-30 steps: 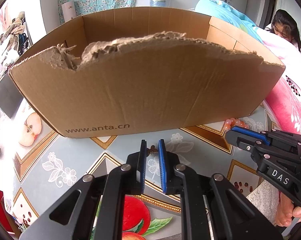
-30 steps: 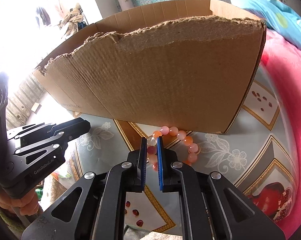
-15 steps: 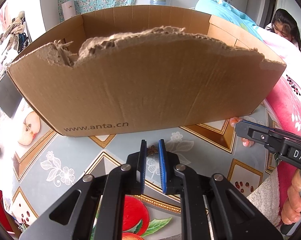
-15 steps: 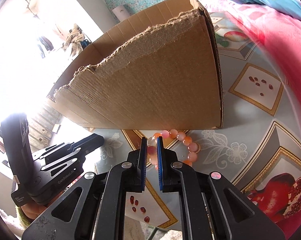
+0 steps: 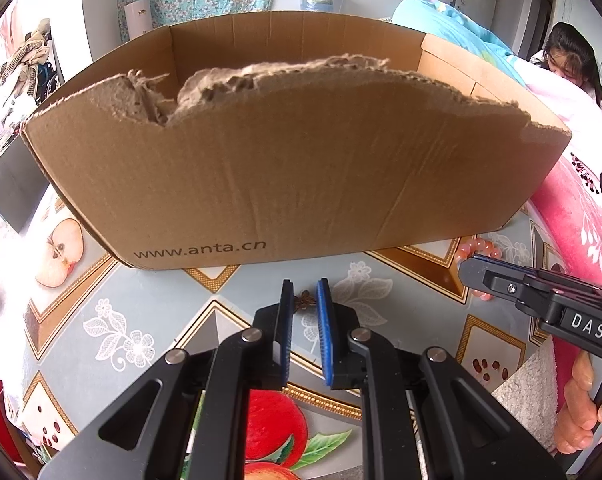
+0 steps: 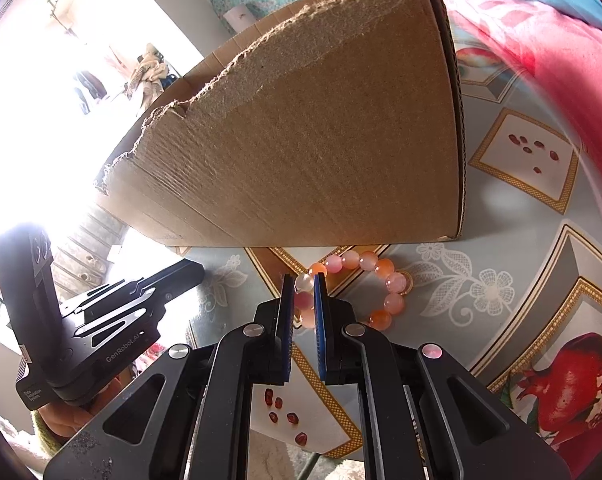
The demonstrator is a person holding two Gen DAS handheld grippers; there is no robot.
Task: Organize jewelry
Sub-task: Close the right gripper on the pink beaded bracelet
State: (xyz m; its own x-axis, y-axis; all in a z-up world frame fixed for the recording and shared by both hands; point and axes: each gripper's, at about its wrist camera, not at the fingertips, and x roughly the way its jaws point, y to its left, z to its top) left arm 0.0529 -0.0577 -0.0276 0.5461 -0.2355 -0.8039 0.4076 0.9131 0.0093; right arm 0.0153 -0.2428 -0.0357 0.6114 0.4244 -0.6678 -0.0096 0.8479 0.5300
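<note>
On the patterned surface [image 6: 533, 264], just in front of the cardboard box [image 5: 285, 184], lies the bead bracelet [image 6: 381, 280]: pink, orange and pale beads in a loop, near the box's right front corner, not inside it. Right gripper [image 6: 304, 300] has its jaws pinching the left side of the loop; a pale bead and a pink bead sit between the blue pads, rest of the bracelet curves out to the right and rests on the surface. Left wrist view shows the same thing from the side: right gripper [image 5: 477, 270] tip down at the beads [image 5: 477, 247], a hand [image 5: 585, 408] on its handle at the right edge. Left gripper [image 5: 304, 296] hangs over the surface in front of the box's printed wall, jaws nearly pressed together with a narrow slot between the pads, nothing in them; a small dark star-shaped mark on the surface shows through the slot, can't tell whether it's printed or a loose item. From the right wrist view the left gripper [image 6: 189, 270] sits off to the left, well apart from the bracelet. Box front wall has a torn, ragged top edge. Pink blanket [image 6: 541, 40] along the right side of the surface.
</note>
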